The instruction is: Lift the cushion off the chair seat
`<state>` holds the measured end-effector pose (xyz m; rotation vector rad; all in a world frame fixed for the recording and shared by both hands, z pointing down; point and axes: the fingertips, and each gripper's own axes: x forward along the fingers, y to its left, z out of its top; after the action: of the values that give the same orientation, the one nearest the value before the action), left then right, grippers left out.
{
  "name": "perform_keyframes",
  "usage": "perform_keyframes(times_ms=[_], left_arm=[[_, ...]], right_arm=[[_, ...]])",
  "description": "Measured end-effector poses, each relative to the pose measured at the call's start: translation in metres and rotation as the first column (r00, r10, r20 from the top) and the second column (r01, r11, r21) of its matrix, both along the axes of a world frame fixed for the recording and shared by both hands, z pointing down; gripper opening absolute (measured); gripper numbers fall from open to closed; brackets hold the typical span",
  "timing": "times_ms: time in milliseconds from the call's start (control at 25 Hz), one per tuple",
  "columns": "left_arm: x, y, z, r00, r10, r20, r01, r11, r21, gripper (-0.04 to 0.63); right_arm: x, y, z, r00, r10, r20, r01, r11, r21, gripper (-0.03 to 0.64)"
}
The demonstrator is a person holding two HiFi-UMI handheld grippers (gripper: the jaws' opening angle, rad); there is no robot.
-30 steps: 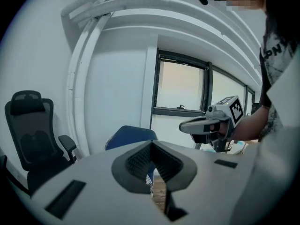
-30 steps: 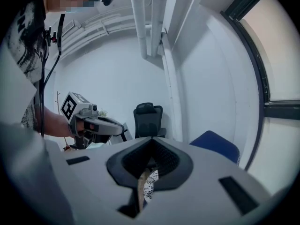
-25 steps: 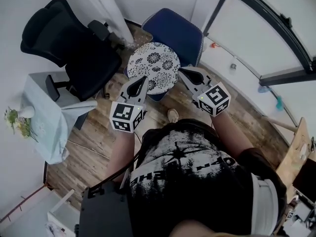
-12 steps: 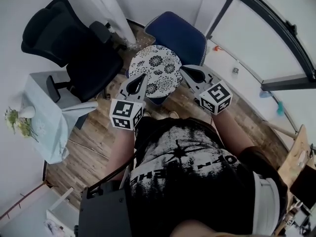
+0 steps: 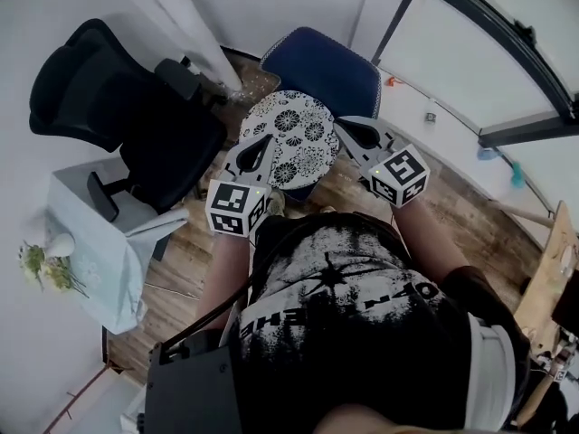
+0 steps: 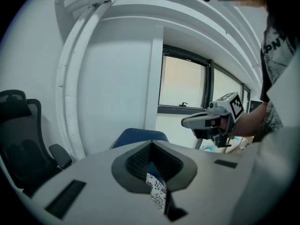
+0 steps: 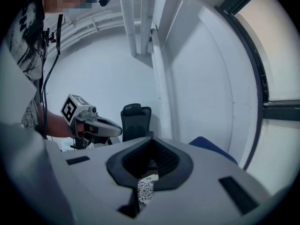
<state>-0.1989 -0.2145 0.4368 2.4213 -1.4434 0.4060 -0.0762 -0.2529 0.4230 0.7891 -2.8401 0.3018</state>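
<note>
We wear a black T-shirt printed in white and grey with a star-like figure and block letters, and our forearms are uncovered. A thin black cable runs from the shirt's hem to a black box at our side. In the right gripper view more black cords hang beside our chest. The left gripper and right gripper are pale grey shells. Each has a dark ribbed hollow round its jaws, dark rectangular slots on top, and at the rear a white cube bearing black square markers.
</note>
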Motion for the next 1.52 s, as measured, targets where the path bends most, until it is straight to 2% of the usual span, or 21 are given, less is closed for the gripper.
perform_keyframes(times_ms=[160, 360, 440, 600, 800, 960, 1080, 1280, 1520], left_arm=[[-0.006, -0.029, -0.004, 0.994, 0.112, 0.004, -0.112, 0.994, 0.012, 0.012], [-0.01, -0.059, -0.001, 0.972, 0.237, -0.002, -0.237, 0.972, 0.01, 0.012], [-0.009, -0.067, 0.002, 0.958, 0.285, -0.006, -0.285, 0.958, 0.007, 0.012], [-0.005, -0.076, 0.007, 0.923, 0.384, -0.016, -0.384, 0.923, 0.0, 0.012], [0.006, -0.079, 0.014, 0.881, 0.472, -0.04, -0.473, 0.881, -0.01, 0.012], [0.014, -0.076, 0.02, 0.856, 0.514, -0.051, -0.515, 0.857, -0.021, 0.012], [0.018, -0.076, 0.026, 0.852, 0.52, -0.056, -0.522, 0.852, -0.034, 0.012], [0.024, -0.069, 0.037, 0.859, 0.509, -0.049, -0.511, 0.857, -0.065, 0.012], [0.029, -0.06, 0.055, 0.88, 0.472, -0.041, -0.474, 0.872, -0.123, 0.012]], right_arm=[[-0.007, -0.015, -0.002, 0.995, 0.1, 0.0, -0.1, 0.995, 0.003, 0.017], [-0.012, -0.026, 0.006, 0.975, 0.222, -0.034, -0.222, 0.975, -0.005, 0.018], [-0.011, -0.029, 0.01, 0.96, 0.273, -0.054, -0.274, 0.962, 0.001, 0.018], [-0.018, -0.025, 0.014, 0.934, 0.333, -0.132, -0.326, 0.943, 0.072, 0.018], [-0.016, -0.017, 0.019, 0.902, 0.406, -0.15, -0.402, 0.914, 0.053, 0.018], [-0.013, -0.013, 0.022, 0.885, 0.442, -0.147, -0.441, 0.897, 0.041, 0.018], [-0.01, -0.012, 0.025, 0.883, 0.449, -0.139, -0.449, 0.893, 0.031, 0.018], [0.0, -0.009, 0.039, 0.885, 0.441, -0.15, -0.447, 0.894, -0.008, 0.018], [0.014, -0.008, 0.066, 0.901, 0.411, -0.139, -0.423, 0.903, -0.075, 0.018]])
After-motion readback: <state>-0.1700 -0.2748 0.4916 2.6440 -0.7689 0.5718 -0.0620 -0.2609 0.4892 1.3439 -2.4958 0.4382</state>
